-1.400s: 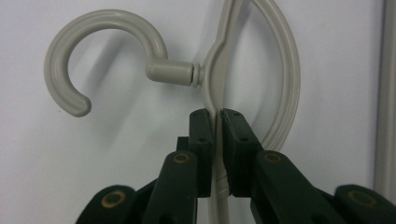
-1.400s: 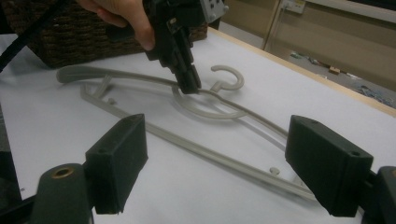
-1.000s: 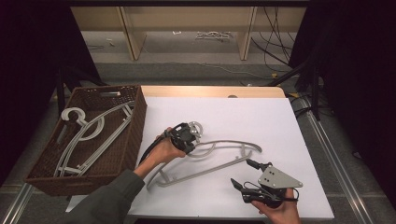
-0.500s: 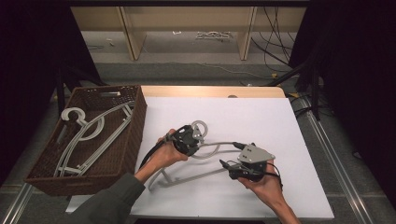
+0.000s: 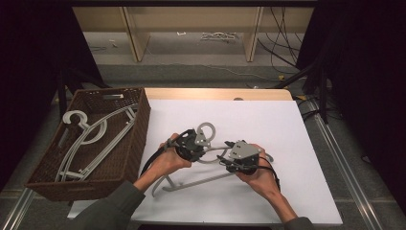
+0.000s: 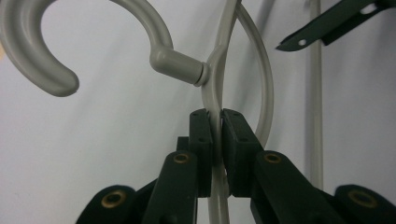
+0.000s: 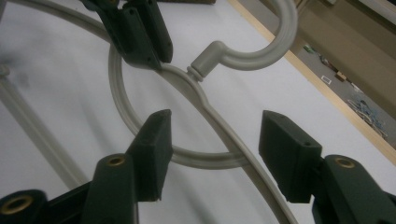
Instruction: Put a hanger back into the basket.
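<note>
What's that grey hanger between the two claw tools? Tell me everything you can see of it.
The grey hanger looks like smooth plastic: a round hook, a short neck, curved shoulders and a straight bottom bar. It sits over the white table. The left gripper is clamped on its frame just below the neck; the right gripper, jaws just closing, straddles one shoulder without touching.

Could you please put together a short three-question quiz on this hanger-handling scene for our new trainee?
1. True or false: the left gripper is clamped on the grey hanger.
2. Do the right gripper's pads touch that hanger? A) yes B) no, they straddle its arm.
3. Where do the other hangers lie?

Key:
1. True, just below the hook's neck.
2. B; the jaws have just been closing, the hanger's arm between them.
3. In the brown wicker basket at the table's left.
</note>
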Motion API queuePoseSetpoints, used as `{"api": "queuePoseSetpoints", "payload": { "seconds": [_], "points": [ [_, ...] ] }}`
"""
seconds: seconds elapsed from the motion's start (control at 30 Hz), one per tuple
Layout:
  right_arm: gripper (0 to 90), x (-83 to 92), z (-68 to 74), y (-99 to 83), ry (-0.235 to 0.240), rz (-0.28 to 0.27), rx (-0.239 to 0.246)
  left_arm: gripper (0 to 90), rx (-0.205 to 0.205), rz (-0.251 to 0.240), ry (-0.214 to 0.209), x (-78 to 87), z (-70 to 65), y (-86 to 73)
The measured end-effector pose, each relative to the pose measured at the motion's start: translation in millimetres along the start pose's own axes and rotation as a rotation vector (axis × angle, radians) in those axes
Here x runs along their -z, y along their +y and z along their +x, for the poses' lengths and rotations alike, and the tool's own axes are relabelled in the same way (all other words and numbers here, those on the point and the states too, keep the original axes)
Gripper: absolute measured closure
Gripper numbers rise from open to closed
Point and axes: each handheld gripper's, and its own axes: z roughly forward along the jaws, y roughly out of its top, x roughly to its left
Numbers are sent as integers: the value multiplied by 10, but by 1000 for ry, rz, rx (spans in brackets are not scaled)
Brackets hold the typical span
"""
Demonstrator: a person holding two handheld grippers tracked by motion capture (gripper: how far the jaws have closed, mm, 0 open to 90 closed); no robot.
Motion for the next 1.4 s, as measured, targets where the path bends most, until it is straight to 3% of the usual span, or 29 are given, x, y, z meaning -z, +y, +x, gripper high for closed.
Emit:
{"api": "queuePoseSetpoints", "payload": {
  "seconds": [0.33, 0.47, 0.63, 0.93, 1.03, 1.13, 1.27, 1.37, 1.4],
  "points": [
    [561, -173, -34, 32, 20, 40, 118, 826, -10, -17, 3, 39, -38, 13],
    [654, -212, -34, 46, 30, 35, 152, 826, -5, -20, 2, 43, -42, 13],
    [688, -205, -45, 44, 33, 30, 214, 825, 1, -22, -5, 44, -34, 14],
    [763, -161, -27, 40, 31, 31, 377, 743, 78, -30, -45, -38, 64, 18],
    [790, -152, -29, 39, 38, 38, 409, 730, 53, -7, -29, -83, 76, 28],
    [802, -152, 0, 37, 53, 46, 405, 734, 26, -1, -42, -96, 75, 41],
    [809, -153, -23, 49, 46, 29, 456, 725, 2, 26, -36, -129, 81, 65],
    [816, -143, -3, 54, 43, 35, 448, 735, -22, 46, -31, -149, 68, 82],
    [816, -142, -21, 59, 51, 31, 479, 746, -27, 47, -31, -152, 64, 88]
  ]
}}
